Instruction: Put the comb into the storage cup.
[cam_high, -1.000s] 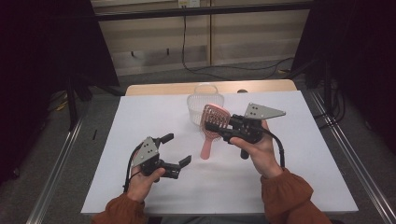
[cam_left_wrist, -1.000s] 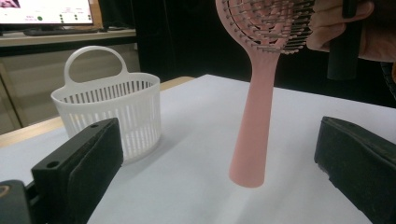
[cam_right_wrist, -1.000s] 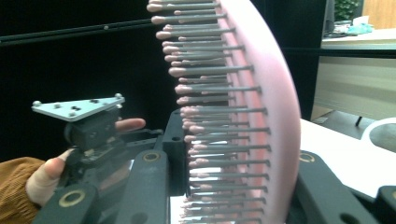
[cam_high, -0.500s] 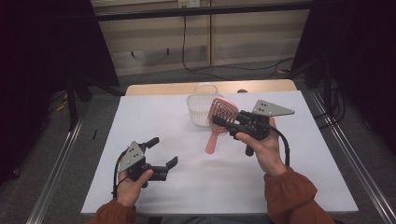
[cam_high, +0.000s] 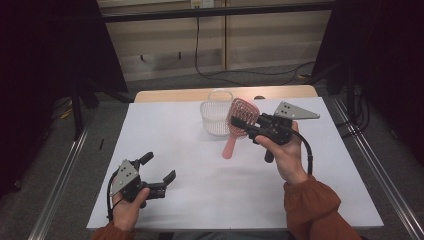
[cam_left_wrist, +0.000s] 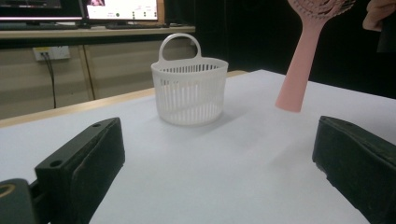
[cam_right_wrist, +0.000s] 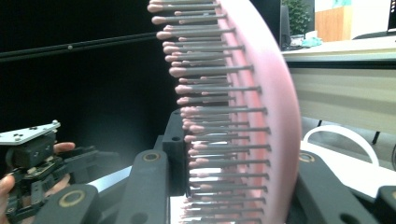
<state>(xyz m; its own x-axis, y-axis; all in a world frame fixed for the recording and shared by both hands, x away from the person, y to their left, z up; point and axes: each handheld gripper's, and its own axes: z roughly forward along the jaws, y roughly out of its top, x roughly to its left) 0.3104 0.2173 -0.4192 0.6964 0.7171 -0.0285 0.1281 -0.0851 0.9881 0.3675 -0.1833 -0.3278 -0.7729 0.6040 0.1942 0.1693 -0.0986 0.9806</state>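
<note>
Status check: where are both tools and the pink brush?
Right tool shut on pink plastic hairbrush, held above table. Left tool open, empty. White slatted basket beside brush; nothing blocking.

basket (cam_high: 217, 118) on table (cam_high: 200, 200), far side | hairbrush (cam_high: 239, 124) right of basket

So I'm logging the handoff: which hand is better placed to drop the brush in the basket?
Right. Its tool grips the brush beside the basket; the left tool is open, nearer the table's front edge.
</note>
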